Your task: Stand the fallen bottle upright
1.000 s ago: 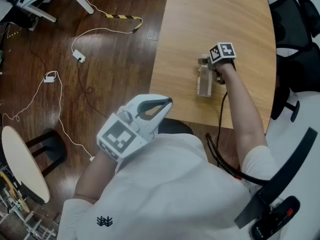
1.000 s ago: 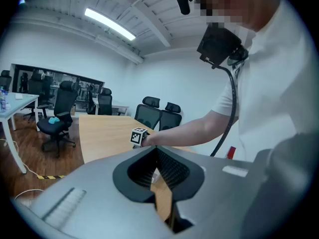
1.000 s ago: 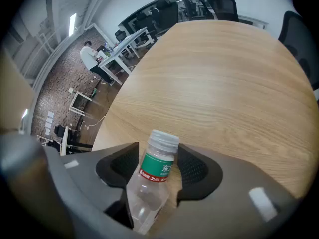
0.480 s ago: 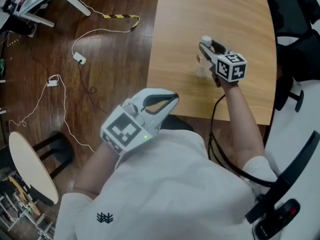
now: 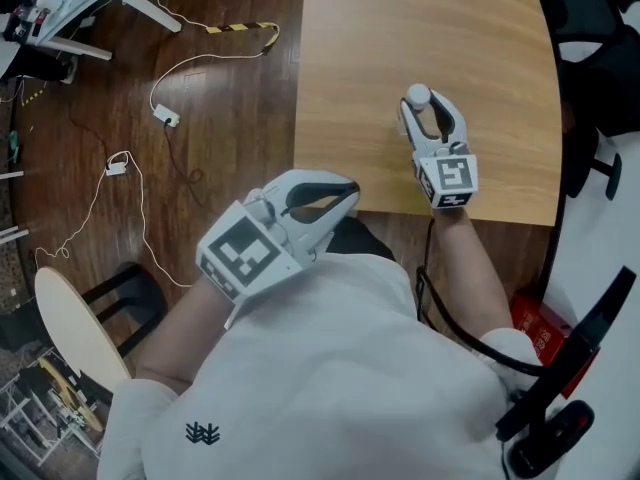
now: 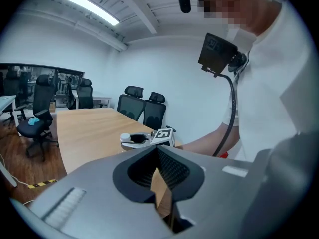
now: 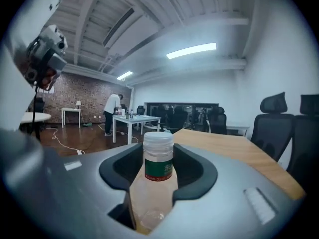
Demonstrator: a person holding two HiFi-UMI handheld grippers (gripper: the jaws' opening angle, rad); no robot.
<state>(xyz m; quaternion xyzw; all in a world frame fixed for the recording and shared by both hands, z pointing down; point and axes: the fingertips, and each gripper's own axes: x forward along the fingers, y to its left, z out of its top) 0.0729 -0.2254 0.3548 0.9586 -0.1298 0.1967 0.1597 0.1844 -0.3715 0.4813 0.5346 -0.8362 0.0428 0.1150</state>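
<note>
Head view first: the right gripper (image 5: pixel 426 111) sits over the wooden table (image 5: pixel 400 28) at centre right of the frame, and the bottle (image 5: pixel 417 95) shows only its white cap at the jaw tips. The body under the cap is hidden. Lower centre, the left gripper (image 5: pixel 346 194) hangs off the table's near edge, close to the person's white shirt (image 5: pixel 330 368), jaw tips together. White cables (image 5: pixel 165 118) trail across the dark floor (image 5: pixel 200 28) on the left.

Over to the left gripper view: jaws clenched at the tips, nothing between them, just a sliver of tabletop showing through. Beyond, mid-frame, the right gripper hovers level above the table with the white cap at its left end. Office chairs (image 6: pixel 144 111) line the far side.

Right gripper view: jaws clamped on the bottle, dead centre, cap uppermost, green band round the neck, clear body below. Whether its base meets the table, I cannot tell.
</note>
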